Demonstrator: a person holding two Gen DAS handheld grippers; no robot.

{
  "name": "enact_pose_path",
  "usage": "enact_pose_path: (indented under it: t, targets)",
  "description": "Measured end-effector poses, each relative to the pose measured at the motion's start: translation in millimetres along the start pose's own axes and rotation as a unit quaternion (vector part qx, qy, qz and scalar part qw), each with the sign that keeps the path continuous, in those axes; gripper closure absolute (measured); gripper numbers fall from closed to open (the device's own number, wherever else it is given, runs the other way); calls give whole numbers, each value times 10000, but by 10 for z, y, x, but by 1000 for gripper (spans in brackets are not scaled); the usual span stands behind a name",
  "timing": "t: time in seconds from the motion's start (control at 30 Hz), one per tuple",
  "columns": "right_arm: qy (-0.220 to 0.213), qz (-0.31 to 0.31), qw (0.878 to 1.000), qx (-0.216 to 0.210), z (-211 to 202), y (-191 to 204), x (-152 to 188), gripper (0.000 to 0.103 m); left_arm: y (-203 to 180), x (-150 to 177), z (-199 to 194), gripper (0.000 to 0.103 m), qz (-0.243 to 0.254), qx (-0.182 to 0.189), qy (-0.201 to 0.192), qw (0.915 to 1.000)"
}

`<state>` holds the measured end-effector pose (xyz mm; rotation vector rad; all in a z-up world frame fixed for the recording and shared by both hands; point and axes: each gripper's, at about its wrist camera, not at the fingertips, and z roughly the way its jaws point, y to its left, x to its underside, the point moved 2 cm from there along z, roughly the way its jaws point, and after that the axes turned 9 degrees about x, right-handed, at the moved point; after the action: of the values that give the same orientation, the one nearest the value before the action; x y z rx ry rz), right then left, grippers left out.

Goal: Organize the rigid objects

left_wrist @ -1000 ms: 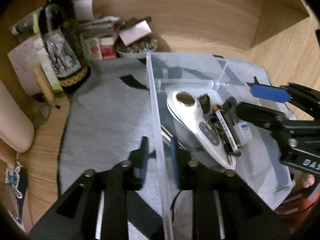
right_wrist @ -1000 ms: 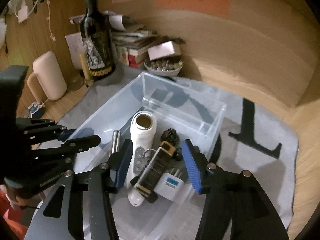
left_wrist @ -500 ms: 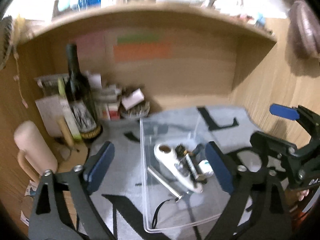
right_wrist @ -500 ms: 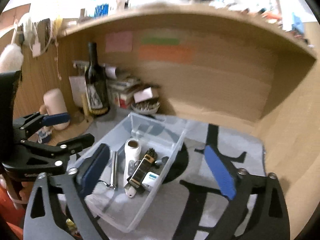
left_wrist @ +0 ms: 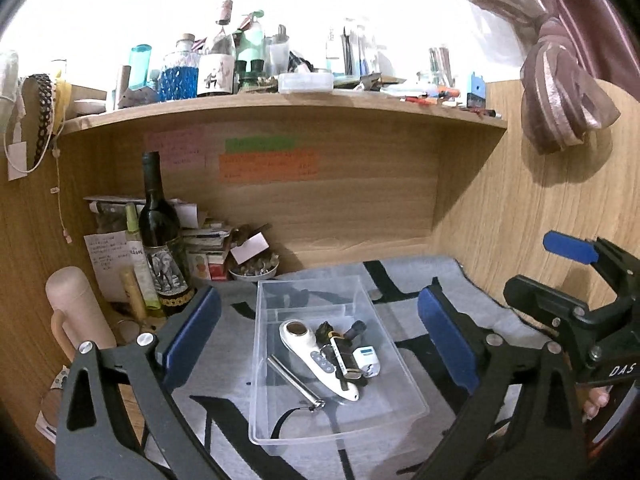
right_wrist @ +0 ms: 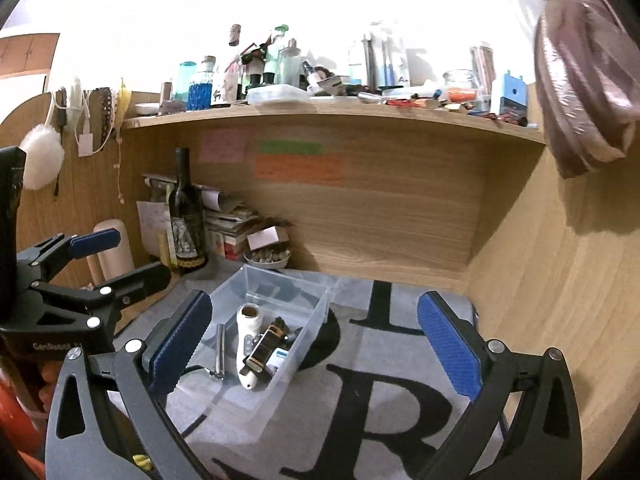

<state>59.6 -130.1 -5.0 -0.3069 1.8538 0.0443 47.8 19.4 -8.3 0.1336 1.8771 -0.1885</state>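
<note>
Both left tongs (left_wrist: 318, 340) and right tongs (right_wrist: 316, 344) hang spread and empty above the clear rectangular plastic bin (left_wrist: 408, 372) ahead; descending carelessly could tip its thin wall.

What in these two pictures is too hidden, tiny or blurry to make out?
- Sticky notes on the back wall: writing too small and blurred, both views.
- Small dark items beside the white handheld device in the clear bin: overlapping, unidentifiable.
- Small bowl contents: too small.
- Top shelf clutter: washed out by backlight.
- Bin's bottom-left corner, right wrist view: hidden behind the right gripper finger.
</note>
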Motion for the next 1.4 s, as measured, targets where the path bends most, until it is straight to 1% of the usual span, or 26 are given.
enact_pose_path:
  t: [0.2,0.7,1.4]
  targets:
    - [4,43,10000,0,-38,-39,35,0,-41,-4,-45,3,-33,52,-89,9999]
    - [-14,103,9999,9,-65,-76,52,0,-54,-10,-49,2,-1,33,-101,9999]
    - [-12,68,10000,-6,-66,-64,31,0,-92,-27,-13,2,-56,99,-103,9999]
